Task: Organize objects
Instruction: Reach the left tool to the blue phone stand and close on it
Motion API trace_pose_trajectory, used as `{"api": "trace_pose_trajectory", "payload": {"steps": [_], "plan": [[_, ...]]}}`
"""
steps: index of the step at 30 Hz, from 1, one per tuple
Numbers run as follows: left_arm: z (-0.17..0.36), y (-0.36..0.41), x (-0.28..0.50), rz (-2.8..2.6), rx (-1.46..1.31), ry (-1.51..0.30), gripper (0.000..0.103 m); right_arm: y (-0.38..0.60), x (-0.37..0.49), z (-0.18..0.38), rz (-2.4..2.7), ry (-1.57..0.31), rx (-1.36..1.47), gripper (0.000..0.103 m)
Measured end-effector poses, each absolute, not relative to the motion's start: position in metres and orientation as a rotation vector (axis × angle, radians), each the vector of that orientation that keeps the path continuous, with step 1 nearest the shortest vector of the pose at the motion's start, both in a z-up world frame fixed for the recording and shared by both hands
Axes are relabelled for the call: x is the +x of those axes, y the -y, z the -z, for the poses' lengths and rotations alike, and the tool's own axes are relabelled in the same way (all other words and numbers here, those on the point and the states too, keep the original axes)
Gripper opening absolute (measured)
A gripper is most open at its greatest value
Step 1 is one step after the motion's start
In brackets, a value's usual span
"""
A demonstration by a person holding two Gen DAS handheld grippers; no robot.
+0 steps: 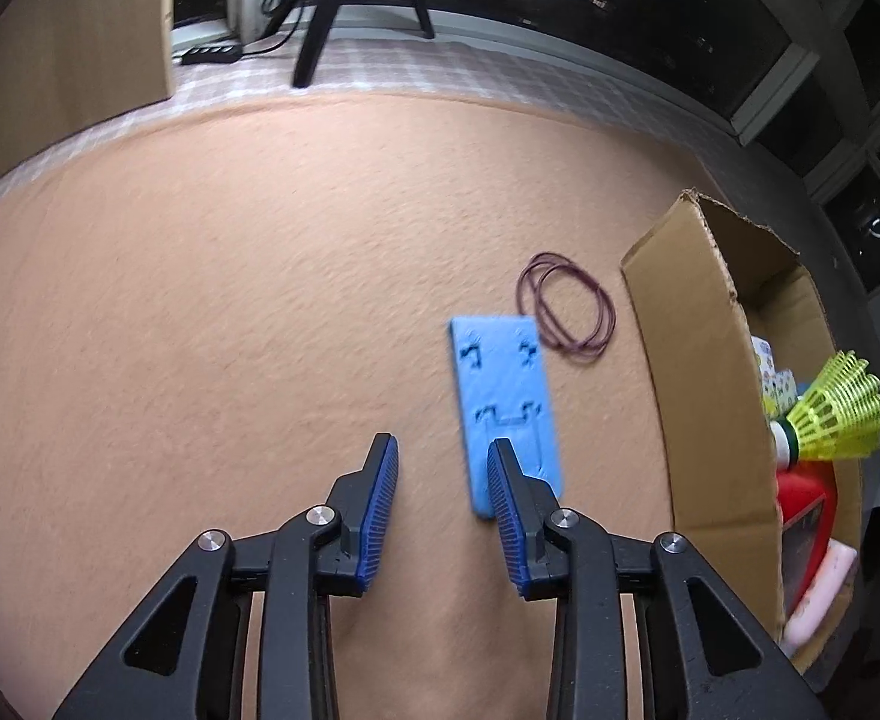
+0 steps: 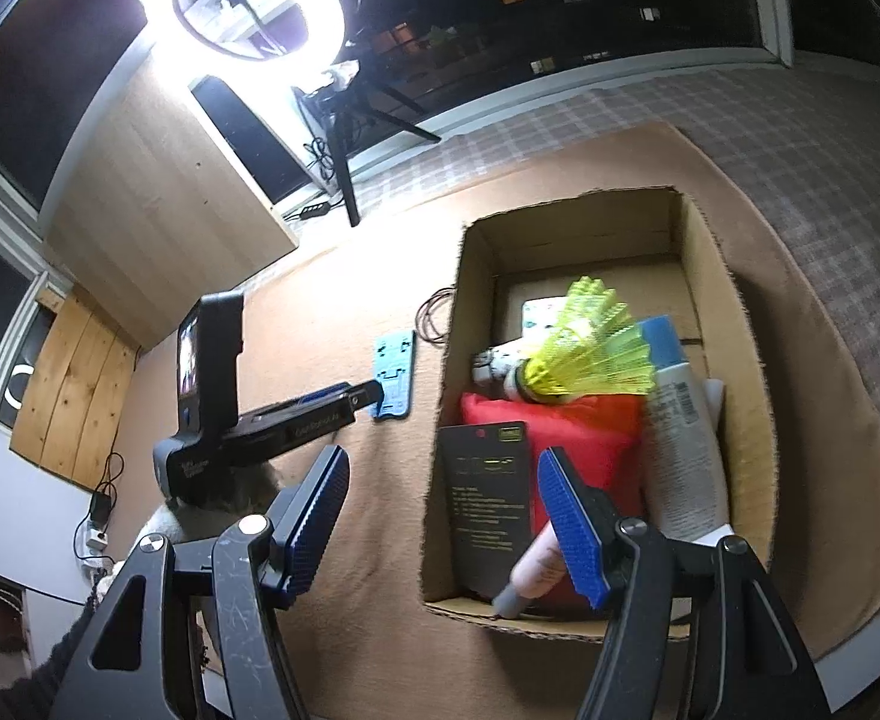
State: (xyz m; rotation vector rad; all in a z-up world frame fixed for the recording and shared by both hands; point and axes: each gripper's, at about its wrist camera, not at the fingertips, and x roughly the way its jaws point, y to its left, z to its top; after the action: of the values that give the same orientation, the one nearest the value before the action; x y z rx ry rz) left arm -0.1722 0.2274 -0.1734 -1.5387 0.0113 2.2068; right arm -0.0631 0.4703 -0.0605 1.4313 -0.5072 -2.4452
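Peach felt mat [image 1: 230, 300] under work. Left gripper [image 1: 443, 450] spread, empty, nearest blue stand [image 1: 503, 396]. Stand flat, just right of jaw gap, long axis running near-to-far, cardboard box [image 1: 698, 372] farther right. Right gripper [image 2: 443, 462] spread, empty, hovering over box.

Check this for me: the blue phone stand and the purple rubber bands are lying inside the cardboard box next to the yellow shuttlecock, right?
Not quite. The blue phone stand and the purple rubber bands lie on the tan mat outside the cardboard box, beside its wall, as the left wrist view shows. The yellow shuttlecock is inside the box.
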Motion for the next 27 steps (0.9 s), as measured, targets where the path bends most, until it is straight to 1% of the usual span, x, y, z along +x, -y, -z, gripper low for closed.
{"api": "trace_pose_trajectory", "payload": {"steps": [5,6,7,9,10,13,21,24,27], "plan": [[0.163,-0.223,-0.167,-2.216,-1.508,0.007,0.034,-0.457,-0.066,0.06,2.427,0.478,1.43,0.062],[0.162,-0.224,-0.167,-2.208,-1.507,0.011,0.038,-0.455,-0.065,0.06,2.426,0.471,1.43,0.062],[0.16,-0.227,-0.167,-2.2,-1.505,0.009,0.046,-0.454,-0.065,0.06,2.424,0.467,1.432,0.062],[0.161,-0.237,-0.168,-2.2,-1.505,-0.013,0.056,-0.453,-0.064,0.06,2.42,0.462,1.437,0.062],[0.161,-0.241,-0.167,-2.197,-1.506,-0.017,0.057,-0.453,-0.063,0.061,2.42,0.46,1.44,0.062],[0.166,-0.257,-0.169,-2.189,-1.518,-0.044,0.057,-0.457,-0.06,0.06,2.427,0.454,1.449,0.062],[0.174,-0.286,-0.175,-2.249,-1.494,-0.205,0.056,-0.477,-0.056,0.06,2.464,0.492,1.454,0.062],[0.175,-0.287,-0.175,-2.278,-1.47,-0.271,0.044,-0.479,-0.056,0.06,2.465,0.504,1.455,0.062],[0.175,-0.279,-0.178,-2.282,-1.469,-0.264,0.04,-0.477,-0.057,0.061,2.461,0.504,1.452,0.062]]}}
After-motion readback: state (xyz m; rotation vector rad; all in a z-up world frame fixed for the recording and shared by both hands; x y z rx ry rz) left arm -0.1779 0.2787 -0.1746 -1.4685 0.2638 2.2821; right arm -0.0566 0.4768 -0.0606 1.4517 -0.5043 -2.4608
